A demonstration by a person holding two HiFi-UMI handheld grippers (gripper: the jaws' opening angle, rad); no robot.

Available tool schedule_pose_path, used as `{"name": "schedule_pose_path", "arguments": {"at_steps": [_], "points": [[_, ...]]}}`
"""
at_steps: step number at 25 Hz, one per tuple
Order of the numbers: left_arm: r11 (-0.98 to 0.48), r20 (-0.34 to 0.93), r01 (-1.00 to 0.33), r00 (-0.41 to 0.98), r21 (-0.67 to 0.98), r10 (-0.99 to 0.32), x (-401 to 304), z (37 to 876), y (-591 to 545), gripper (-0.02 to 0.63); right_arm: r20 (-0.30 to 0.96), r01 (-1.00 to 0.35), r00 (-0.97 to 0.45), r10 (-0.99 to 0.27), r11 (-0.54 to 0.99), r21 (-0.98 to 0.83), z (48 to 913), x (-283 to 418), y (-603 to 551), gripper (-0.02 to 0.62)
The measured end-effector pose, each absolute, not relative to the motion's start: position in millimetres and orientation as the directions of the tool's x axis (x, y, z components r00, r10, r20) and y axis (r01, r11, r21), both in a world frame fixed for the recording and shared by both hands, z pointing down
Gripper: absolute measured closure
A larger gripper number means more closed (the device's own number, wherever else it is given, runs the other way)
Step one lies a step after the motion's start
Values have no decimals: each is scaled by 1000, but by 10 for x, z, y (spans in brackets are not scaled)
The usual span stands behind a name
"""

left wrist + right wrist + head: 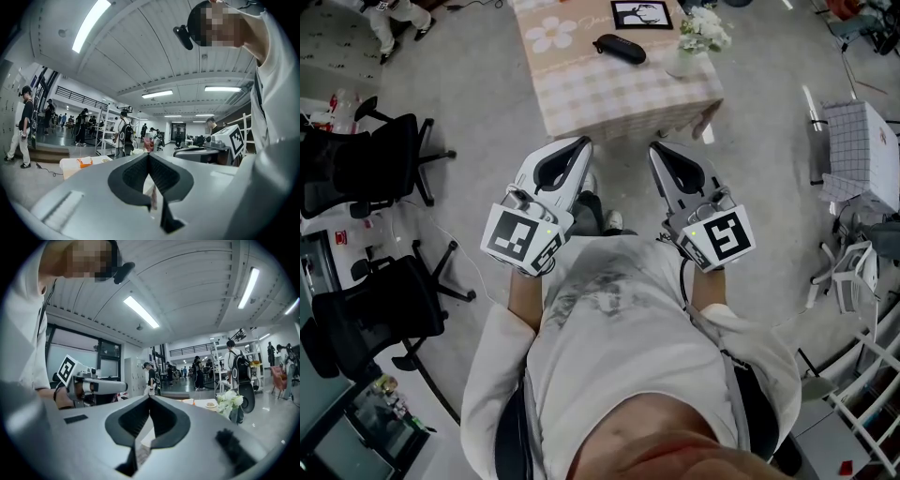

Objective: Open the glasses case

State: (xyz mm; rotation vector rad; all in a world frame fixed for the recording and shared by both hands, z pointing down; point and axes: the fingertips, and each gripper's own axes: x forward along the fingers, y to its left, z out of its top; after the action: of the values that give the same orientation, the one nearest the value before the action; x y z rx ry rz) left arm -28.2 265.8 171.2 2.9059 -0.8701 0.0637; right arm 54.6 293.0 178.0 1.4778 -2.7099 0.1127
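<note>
Trouble looms if left gripper [580, 142] and right gripper [657, 147], both shut tight and empty, meet the far case [619, 48] without parting and shove it right toward the vase [682, 62].

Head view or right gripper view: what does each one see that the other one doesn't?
Only the head view shows the black glasses case on the checked table, a framed picture and office chairs. Only the right gripper view shows ceiling lights and a person with a backpack. Both show the white flowers, the left gripper and the right gripper, each with fingers together.
</note>
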Motion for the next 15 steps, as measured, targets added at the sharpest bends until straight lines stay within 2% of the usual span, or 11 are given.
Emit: {"name": "schedule_pose_path", "arguments": {"at_steps": [15], "points": [[-862, 73, -494, 869, 111, -489, -108, 1889, 1810, 598, 129, -862, -503, -854, 506, -12, 1884, 615, 2093, 580]]}}
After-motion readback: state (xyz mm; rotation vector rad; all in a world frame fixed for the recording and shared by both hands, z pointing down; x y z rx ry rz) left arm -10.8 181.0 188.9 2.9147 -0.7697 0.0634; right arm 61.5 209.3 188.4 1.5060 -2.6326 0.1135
